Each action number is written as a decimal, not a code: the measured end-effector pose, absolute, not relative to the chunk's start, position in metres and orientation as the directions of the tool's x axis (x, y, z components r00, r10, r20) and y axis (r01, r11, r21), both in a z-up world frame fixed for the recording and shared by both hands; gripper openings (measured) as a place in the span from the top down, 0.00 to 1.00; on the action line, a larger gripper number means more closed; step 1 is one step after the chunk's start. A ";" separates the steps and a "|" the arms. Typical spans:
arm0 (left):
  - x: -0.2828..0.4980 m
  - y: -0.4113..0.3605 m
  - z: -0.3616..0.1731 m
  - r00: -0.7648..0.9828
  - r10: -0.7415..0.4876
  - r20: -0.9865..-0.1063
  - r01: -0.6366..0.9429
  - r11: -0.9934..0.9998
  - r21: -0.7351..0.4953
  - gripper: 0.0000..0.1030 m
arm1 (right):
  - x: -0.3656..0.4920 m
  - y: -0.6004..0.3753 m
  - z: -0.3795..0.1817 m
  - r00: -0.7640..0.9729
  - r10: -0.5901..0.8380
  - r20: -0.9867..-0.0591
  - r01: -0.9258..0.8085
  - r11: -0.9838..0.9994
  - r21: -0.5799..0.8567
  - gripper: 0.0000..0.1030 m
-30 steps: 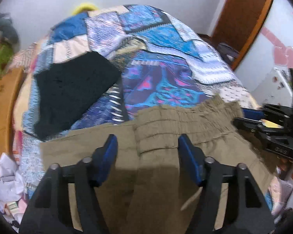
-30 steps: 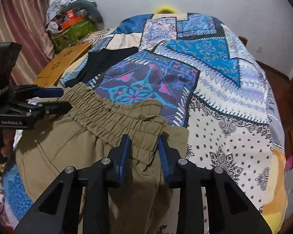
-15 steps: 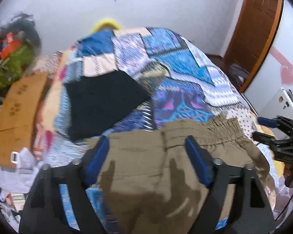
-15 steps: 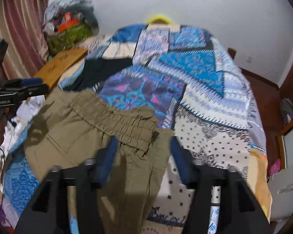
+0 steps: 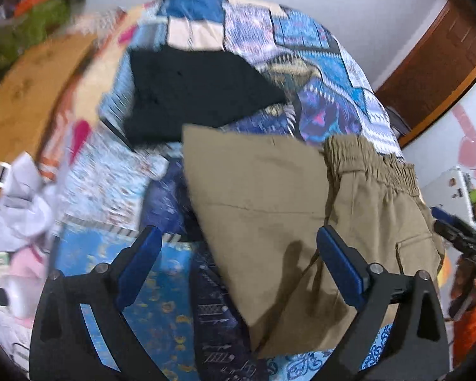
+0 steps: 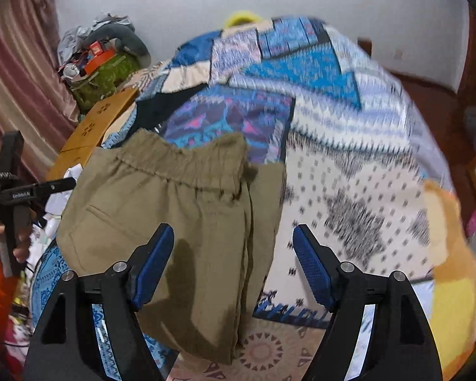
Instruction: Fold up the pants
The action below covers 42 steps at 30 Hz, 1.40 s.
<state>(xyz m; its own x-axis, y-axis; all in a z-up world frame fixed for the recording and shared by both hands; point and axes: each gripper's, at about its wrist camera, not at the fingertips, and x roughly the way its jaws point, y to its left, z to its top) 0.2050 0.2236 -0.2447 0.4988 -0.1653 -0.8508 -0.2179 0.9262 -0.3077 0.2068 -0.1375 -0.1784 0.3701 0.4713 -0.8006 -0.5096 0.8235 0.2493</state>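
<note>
Olive-khaki pants (image 5: 288, 219) with an elastic waistband (image 5: 371, 162) lie folded on the patchwork bedspread near the bed's front edge; they also show in the right wrist view (image 6: 181, 209). My left gripper (image 5: 238, 266) is open and empty, held above the pants' left part. My right gripper (image 6: 233, 266) is open and empty, above the pants' right edge. Each gripper shows at the side of the other's view: the right one (image 5: 460, 244), the left one (image 6: 31, 187).
A folded black garment (image 5: 200, 92) lies on the bed (image 6: 349, 165) behind the pants. A wooden board (image 5: 25, 95) and a cluttered pile (image 6: 101, 60) stand left of the bed. A brown door (image 5: 438, 54) is at the right. A yellow-orange cushion (image 6: 450, 241) lies at the bed's right edge.
My right gripper has let go of the waistband and opened. Both grippers have drawn back and risen; the left has swung left. The pants now lie flat.
</note>
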 end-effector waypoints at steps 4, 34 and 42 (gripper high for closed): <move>0.219 0.224 -0.265 0.465 -0.248 -0.850 -0.237 0.890 -0.389 0.04 | 0.211 -0.142 -0.199 0.300 0.492 -0.817 -0.456 0.826 0.330 0.28; 0.212 0.189 -0.201 0.595 -0.074 -0.801 -0.169 0.962 -0.214 0.93 | 0.211 -0.117 -0.167 0.379 0.554 -0.741 -0.558 0.776 0.295 0.91; 0.224 0.197 -0.148 0.674 0.022 -0.738 -0.161 0.980 -0.117 0.93 | 0.218 -0.091 -0.128 0.445 0.573 -0.688 -0.607 0.758 0.239 0.92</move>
